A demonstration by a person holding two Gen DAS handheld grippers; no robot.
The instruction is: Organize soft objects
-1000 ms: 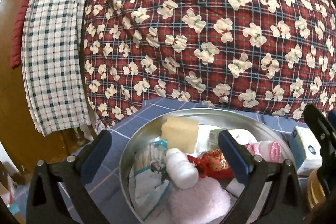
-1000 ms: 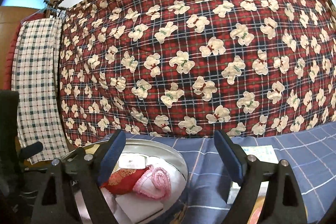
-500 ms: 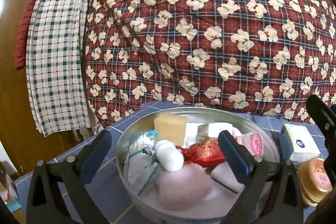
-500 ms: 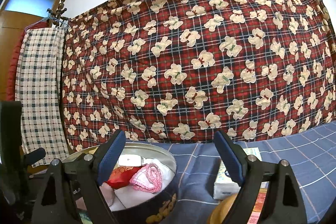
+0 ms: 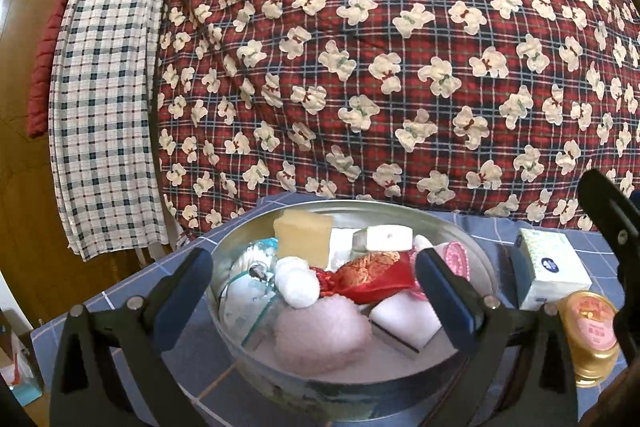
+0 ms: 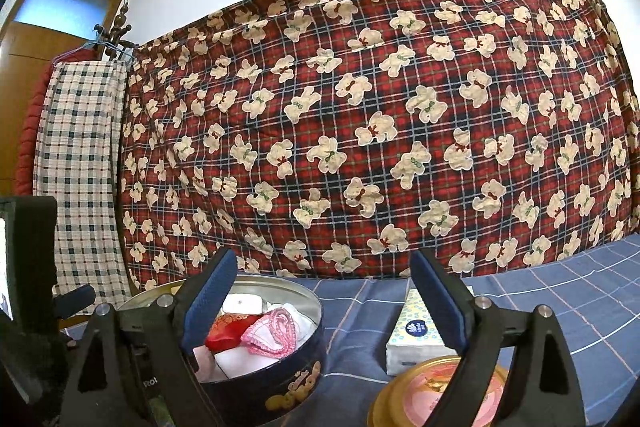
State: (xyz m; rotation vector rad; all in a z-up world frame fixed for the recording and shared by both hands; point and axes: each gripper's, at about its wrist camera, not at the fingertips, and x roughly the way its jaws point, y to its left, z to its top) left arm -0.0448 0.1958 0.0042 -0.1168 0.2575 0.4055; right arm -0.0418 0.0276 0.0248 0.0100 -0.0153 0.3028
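a round metal tin [image 5: 256, 239] full of soft items – pink puff [image 5: 320, 339], red pouch [image 5: 368, 279] – sits on the blue checked cloth [image 6: 560, 291], directly ahead of the left gripper [image 5: 312, 287], whose wide jaws hold nothing. the right gripper [image 6: 320, 291] points between tin and tissue pack [image 6: 412, 339] – its empty jaws are opening.

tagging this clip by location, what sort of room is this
Most likely a bedroom at home: a red plaid quilt printed with cream bears hangs across the wall, a checked cloth hangs beside a wooden door, and a round metal tin sits on a blue checked sheet.
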